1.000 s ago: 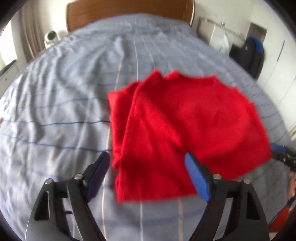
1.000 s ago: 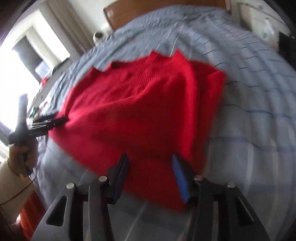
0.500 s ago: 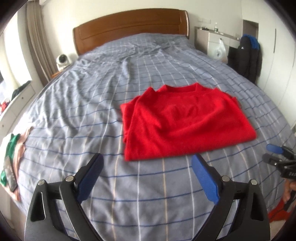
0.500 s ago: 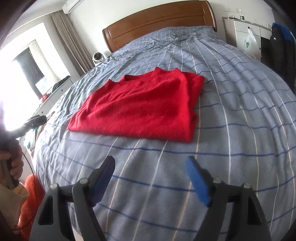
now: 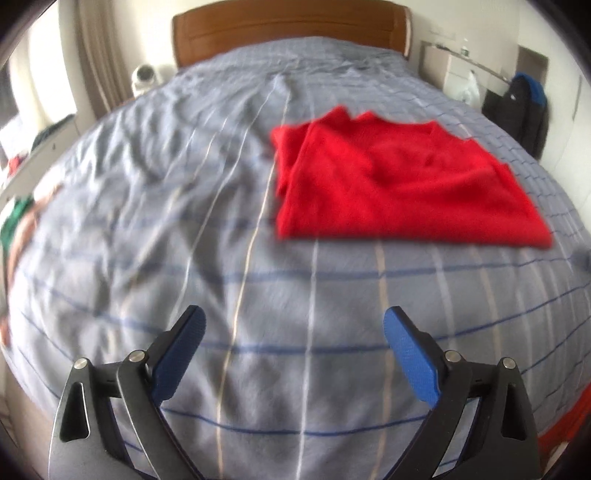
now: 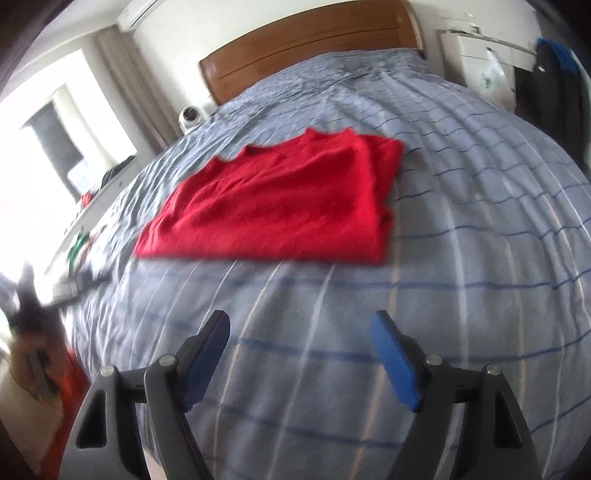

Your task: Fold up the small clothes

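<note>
The red garment (image 5: 399,184) is lying folded into a flat, roughly rectangular stack on the bed (image 5: 221,229), which is covered by a grey-blue sheet with thin blue and pale grid lines. In the left wrist view the garment is sitting right of centre, with its neckline edge facing the wooden headboard (image 5: 291,33) and a folded layer showing along its left side. In the right wrist view the same garment (image 6: 280,206) is sitting left of centre, with the doubled layers showing along its right side.

The left tool (image 5: 293,339) is hovering over bare sheet on the near side of the garment, well apart from it. Its jaws are standing wide, with nothing between the blue pads (image 5: 410,362). The right tool (image 6: 299,347) is likewise hovering over bare sheet on the near side of the garment, clear of the cloth. Its jaws are standing apart, somewhat less wide than the left pair, and are gripping nothing.

At the left edge of the right wrist view, a blurred hand (image 6: 33,354) is holding the left tool beside the bed. A small white device (image 6: 190,116) is standing beside the headboard. A dark jacket (image 5: 524,110) is hanging at the far right. Other clothes (image 5: 18,221) are lying at the left edge of the bed; both views are motion-blurred.
</note>
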`<state>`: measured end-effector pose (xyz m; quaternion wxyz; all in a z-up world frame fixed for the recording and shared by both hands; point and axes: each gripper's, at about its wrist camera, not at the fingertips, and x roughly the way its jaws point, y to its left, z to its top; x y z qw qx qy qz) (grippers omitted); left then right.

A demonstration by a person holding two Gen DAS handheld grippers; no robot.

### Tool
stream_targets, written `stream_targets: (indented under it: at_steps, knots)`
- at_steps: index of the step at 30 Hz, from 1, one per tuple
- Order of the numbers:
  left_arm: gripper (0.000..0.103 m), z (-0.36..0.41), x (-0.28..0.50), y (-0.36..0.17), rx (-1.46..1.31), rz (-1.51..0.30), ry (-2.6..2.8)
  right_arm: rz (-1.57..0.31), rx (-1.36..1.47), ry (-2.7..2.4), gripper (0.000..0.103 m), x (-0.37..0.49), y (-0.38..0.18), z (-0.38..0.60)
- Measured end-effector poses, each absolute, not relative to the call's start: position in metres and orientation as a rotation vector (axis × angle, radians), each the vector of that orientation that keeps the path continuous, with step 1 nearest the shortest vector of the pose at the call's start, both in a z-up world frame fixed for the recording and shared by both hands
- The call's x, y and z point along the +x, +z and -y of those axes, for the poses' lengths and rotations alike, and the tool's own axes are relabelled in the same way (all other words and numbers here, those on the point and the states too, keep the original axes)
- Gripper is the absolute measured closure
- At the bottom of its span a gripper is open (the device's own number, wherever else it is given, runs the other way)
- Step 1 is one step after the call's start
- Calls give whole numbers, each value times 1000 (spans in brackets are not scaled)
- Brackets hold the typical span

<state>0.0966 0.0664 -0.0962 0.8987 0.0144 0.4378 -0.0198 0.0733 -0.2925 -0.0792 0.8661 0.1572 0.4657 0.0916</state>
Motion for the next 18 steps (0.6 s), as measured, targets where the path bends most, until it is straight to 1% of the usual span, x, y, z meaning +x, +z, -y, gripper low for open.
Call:
stream_targets:
  at_steps: [4, 9, 10, 12, 13, 14, 15, 16, 18]
  knots:
    - [5, -88, 76, -119, -77, -883, -41, -1008, 475, 115, 25, 123, -88, 336]
    - [5, -95, 71, -116, -67, -841, -45, -1024, 643, 127, 26, 194, -109, 359]
    - [5, -97, 72, -117, -68, -838, -35, -1034, 658, 125, 28, 202, -115, 358]
    - [5, -100, 76, -119, -89, -848, -35, -1072, 676, 103, 37, 220, -132, 353]
    - [5, -103, 77, -119, -100, -848, -37, -1103, 675, 126, 50, 227, -141, 345]
    - [5, -106, 78, -119, -105, -844, -36, -1136, 640, 146, 75, 232, -147, 336]
    - [5, -109, 78, -118, -110, -840, -32, -1173, 562, 141, 86, 237, -148, 324]
    - [5, -112, 79, -118, -121, -839, -24, -1192, 474, 117, 90, 241, -140, 311]
    - [5, -119, 81, -119, -149, -843, -10, -1176, 451, 118, 92, 246, -120, 298]
